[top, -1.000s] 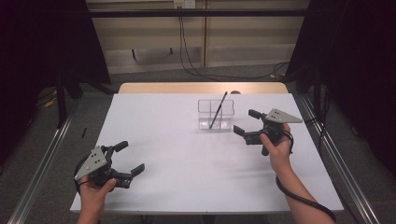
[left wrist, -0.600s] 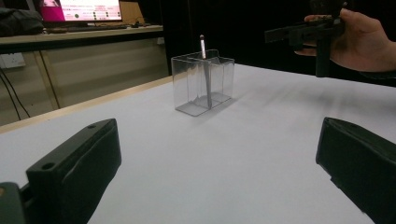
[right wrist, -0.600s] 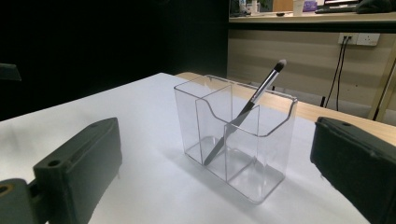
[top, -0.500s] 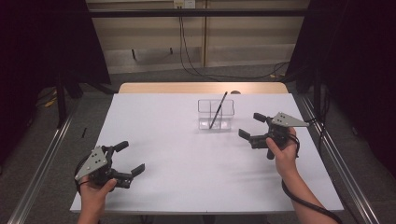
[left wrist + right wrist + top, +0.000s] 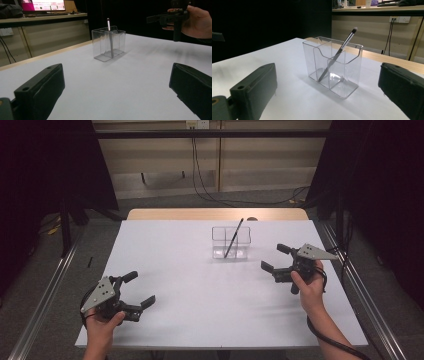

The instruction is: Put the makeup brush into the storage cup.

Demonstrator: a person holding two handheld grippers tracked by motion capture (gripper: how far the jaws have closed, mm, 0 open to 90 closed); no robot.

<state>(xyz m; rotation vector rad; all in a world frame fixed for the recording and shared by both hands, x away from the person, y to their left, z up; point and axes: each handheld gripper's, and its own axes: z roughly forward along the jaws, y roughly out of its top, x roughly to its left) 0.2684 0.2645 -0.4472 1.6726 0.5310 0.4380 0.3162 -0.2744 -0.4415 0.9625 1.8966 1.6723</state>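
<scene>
Clear organizer holds a tilted brush; right tongs gape nearby.

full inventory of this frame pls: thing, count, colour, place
clear organiser: 1, transparent, compartmented, standing on the far-centre part of the table
brush: 1, dark handle with a pale tip, leaning tilted inside the organiser, tip above its rim
table: 1, white top with a wooden strip at the far edge
cables: several, black, on the floor and wall beyond the table
monitor: 1, lit pink and white, on a bench in the background
wall socket: 1, white, on the far wall
left gripper: 1, black, grey plate on top, near-left of the table, jaws open
right gripper: 1, black, grey plate, right of the organiser, jaws open
</scene>
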